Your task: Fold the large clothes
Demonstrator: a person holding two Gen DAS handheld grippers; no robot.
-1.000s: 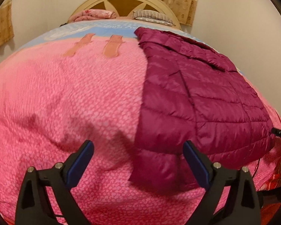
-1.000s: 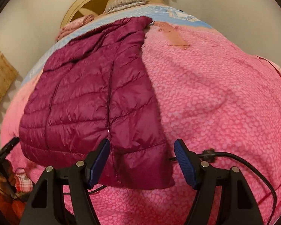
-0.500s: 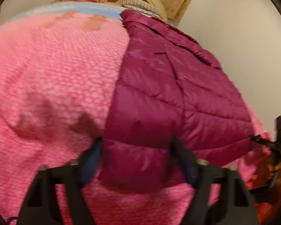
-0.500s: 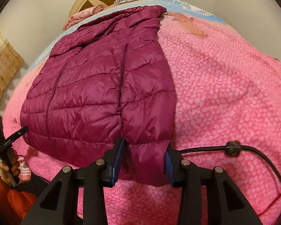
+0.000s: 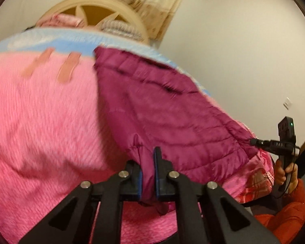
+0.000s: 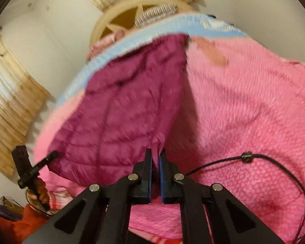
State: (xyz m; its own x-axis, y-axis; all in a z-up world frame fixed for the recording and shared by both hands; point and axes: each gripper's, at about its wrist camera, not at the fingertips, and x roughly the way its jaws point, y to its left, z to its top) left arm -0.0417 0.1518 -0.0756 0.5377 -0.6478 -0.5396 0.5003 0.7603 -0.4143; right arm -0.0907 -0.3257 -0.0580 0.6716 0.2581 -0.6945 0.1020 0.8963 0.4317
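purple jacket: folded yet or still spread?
Still spread: the purple quilted jacket lies open on the pink blanket, only its near hem pinched up.

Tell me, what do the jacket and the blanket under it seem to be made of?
Jacket: likely thin nylon or polyester shell with padding; it shows a slight sheen and stitched quilted rows. Blanket: probably soft fleece or plush; matte, with a fuzzy pebbled pink texture.
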